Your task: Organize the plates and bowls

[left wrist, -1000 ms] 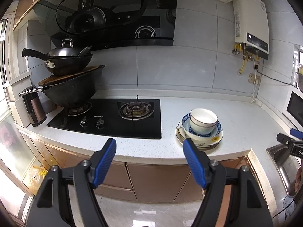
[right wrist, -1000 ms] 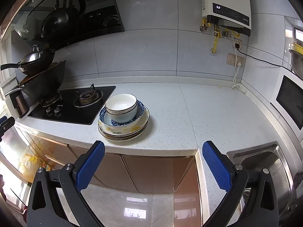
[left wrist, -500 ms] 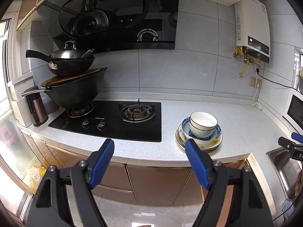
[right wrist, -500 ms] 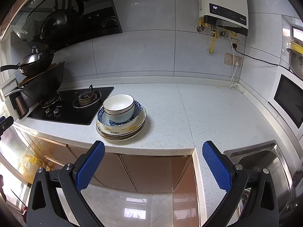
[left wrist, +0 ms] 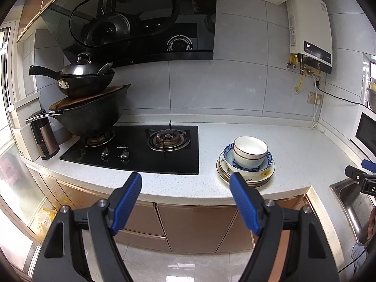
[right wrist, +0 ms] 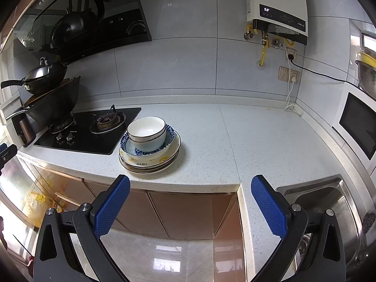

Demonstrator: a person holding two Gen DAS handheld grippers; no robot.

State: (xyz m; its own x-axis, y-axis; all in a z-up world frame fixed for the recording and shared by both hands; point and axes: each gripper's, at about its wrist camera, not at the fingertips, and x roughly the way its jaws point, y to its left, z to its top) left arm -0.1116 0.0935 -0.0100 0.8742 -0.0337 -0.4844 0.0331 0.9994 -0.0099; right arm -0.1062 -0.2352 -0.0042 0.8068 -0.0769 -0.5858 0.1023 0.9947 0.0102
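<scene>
The plates and bowls sit in one pile on the counter [right wrist: 258,141], near its front edge, just right of the stove [left wrist: 141,150]: two white bowls [right wrist: 146,131] nested on top, inside a blue-patterned bowl [right wrist: 128,146], on a few stacked plates [right wrist: 150,163]. That pile is tidy already; it would suit a sorted end as well as a heap waiting to be split up, so I cannot say which.

My left gripper [left wrist: 185,195] and right gripper [right wrist: 190,199] both hang off the counter's front edge, jaws spread wide, holding nothing.

This looks like glazed china: stiff, slick, breakable, and heavy as a whole pile. I judge a rim pinch on the top bowl safest, one piece at a time.

The counter is flat, speckled stone with bare room to the right, the sink [right wrist: 329,202] beyond.
</scene>
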